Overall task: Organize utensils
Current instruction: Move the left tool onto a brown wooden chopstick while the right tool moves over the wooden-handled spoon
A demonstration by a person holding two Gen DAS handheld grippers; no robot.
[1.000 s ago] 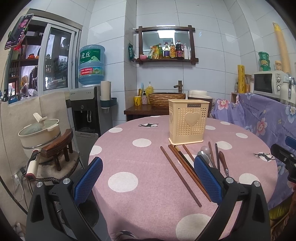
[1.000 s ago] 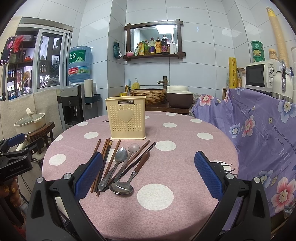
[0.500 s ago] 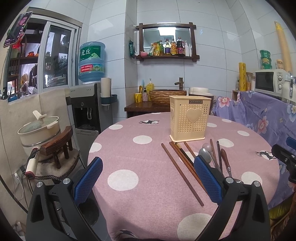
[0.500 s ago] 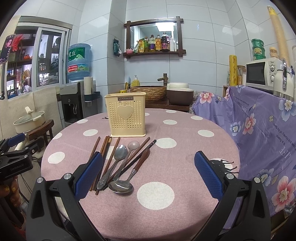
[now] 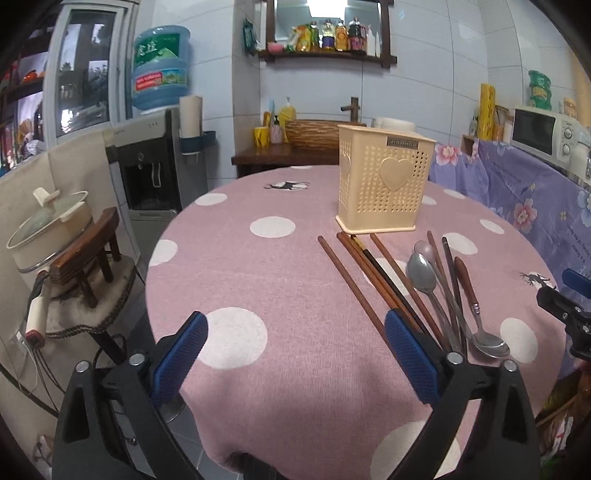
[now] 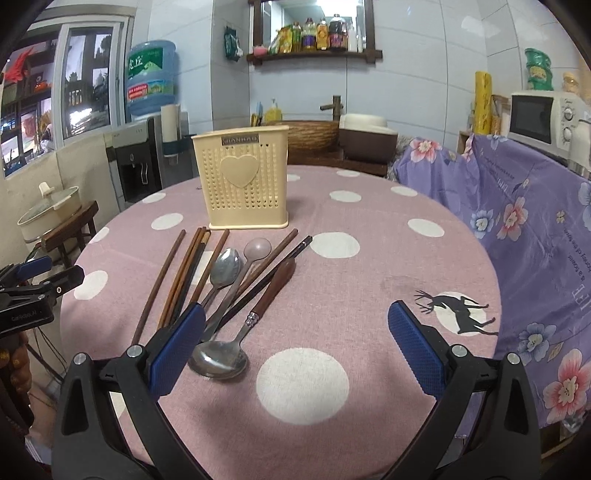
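Soft even indoor light, ceiling lamp glare in mirror (image 5: 325, 11) — fisheye bending edges, dark vignetted corners

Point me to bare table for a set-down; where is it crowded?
Free: the cloth right of the wood-handled spoon, out to the deer print; also the patch left of the leftmost chopstick. Crowded: the strip in front of the holder, where chopsticks and spoons lie packed side by side.

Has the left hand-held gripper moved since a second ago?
Yes. The left hand-held gripper moved forward; the utensil holder and wall shelf look closer.
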